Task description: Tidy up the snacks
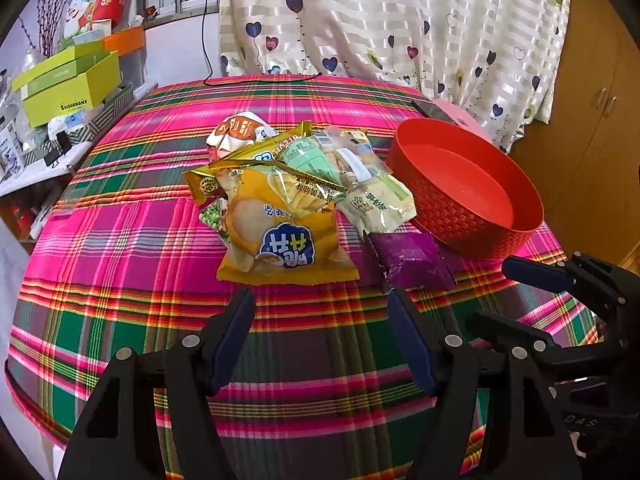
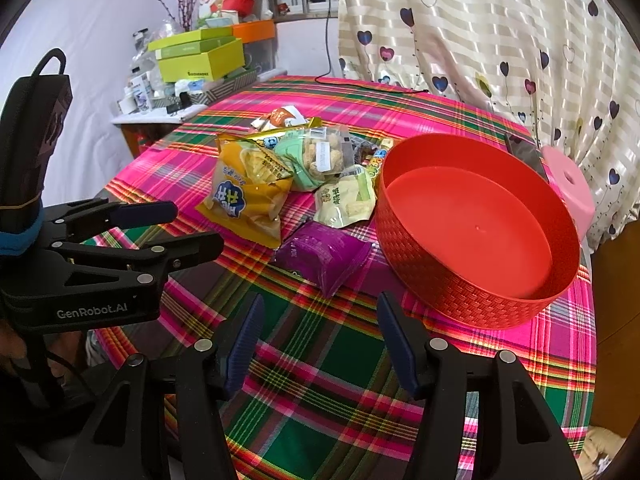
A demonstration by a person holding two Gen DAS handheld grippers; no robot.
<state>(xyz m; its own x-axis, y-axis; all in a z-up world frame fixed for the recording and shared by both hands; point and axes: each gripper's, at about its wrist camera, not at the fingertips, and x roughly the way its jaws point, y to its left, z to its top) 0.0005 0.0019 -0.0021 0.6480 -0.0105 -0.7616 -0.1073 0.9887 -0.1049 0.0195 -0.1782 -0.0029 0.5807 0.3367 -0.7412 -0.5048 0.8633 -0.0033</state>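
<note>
Both grippers hover with jaws spread wide, holding nothing. Just ahead of the right gripper (image 2: pixel 320 320) lies the purple packet (image 2: pixel 322 256); I'd pinch it by one edge, then lift it clear. Ahead of the left gripper (image 1: pixel 320 312) sits the snack pile (image 1: pixel 288 184). The red basket (image 2: pixel 472 300), ahead-right, holds nothing yet.

On the plaid-cloth worktop (image 1: pixel 120 248) in front of me, the heap of snack packets (image 1: pixel 296 176) lies at the middle, with the round red woven-pattern tray (image 1: pixel 472 236) just to its right. The yellow chip bag (image 1: pixel 288 240) is the heap's nearest piece; the purple packet (image 1: pixel 412 260) lies right of it, near the tray's near-left wall. Far left, beyond the worktop's edge, stacked green boxes (image 1: pixel 68 84) sit on a side shelf. A heart-print curtain (image 1: pixel 400 20) hangs behind.
</note>
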